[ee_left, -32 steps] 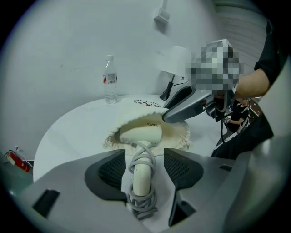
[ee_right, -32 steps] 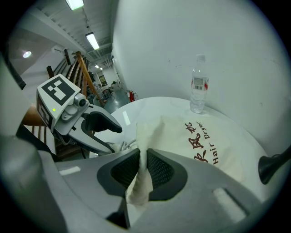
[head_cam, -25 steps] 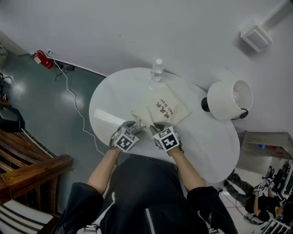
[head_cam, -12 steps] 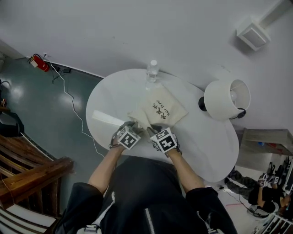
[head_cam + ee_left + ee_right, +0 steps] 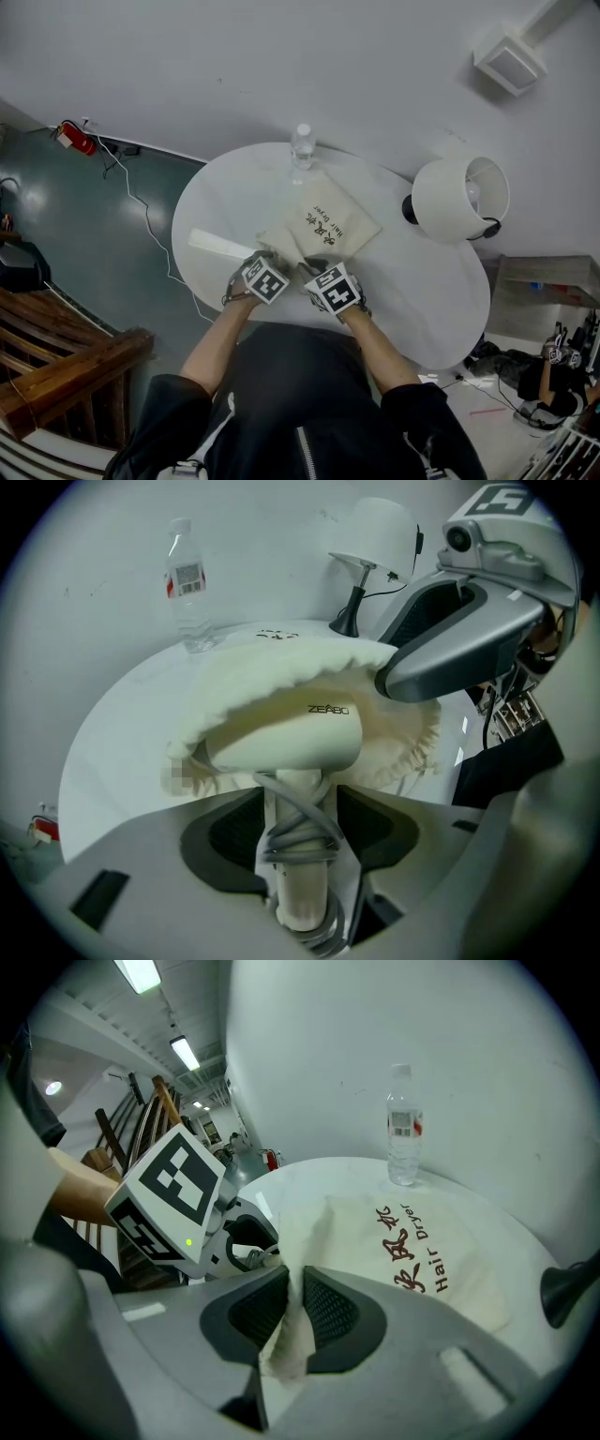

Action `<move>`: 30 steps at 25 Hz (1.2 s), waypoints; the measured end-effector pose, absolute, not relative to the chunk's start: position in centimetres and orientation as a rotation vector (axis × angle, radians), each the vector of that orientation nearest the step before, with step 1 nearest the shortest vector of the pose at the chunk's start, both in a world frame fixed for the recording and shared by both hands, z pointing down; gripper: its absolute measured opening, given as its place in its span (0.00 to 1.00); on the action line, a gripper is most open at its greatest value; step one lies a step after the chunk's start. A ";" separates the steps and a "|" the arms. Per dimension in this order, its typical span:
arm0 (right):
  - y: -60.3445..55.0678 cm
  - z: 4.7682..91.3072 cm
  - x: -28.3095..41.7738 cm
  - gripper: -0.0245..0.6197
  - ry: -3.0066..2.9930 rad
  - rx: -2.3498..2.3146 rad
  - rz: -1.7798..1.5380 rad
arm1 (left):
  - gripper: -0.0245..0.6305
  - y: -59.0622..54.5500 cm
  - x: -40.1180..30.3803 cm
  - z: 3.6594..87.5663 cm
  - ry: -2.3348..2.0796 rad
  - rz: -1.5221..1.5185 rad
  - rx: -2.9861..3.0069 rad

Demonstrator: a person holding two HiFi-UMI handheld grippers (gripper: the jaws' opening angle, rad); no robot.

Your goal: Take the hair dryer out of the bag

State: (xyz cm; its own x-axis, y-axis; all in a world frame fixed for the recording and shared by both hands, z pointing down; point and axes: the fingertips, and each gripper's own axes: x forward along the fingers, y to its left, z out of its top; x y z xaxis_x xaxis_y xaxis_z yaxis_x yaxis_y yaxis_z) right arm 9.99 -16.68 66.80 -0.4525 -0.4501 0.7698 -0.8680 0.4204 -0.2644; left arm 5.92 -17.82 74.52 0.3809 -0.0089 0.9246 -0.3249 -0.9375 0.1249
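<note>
At the bag (image 5: 281,672) mouth, left gripper (image 5: 300,832) seems lower than before

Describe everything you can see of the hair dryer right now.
The hair dryer is cream, smooth plastic by the look. Its body is printed ZEABO and lies crosswise in the open mouth of the cloth bag, partly covered by it. Its handle points out toward the left claw, with a grey cord wound round it, and sits between the claw's pads; whether they press on it I cannot tell.
</note>
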 end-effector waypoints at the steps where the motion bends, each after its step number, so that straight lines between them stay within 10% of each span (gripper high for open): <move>1: -16.7 66.8 10.0 0.11 -2.069 1.110 0.888 | 0.41 -17.8 5.9 74.7 -0.294 1.586 2.351; 30: -16.7 67.1 10.7 0.11 -2.074 1.135 0.923 | 0.30 -17.3 5.9 75.0 -0.229 1.669 2.283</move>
State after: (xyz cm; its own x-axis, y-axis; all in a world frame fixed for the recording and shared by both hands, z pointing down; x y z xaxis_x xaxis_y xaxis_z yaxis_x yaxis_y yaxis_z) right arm 10.66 -16.68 67.15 -0.4586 -0.4602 0.7602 -0.8727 0.3944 -0.2878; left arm 5.87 -17.33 75.04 0.3111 0.0493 0.9491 -0.3037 -0.9411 0.1484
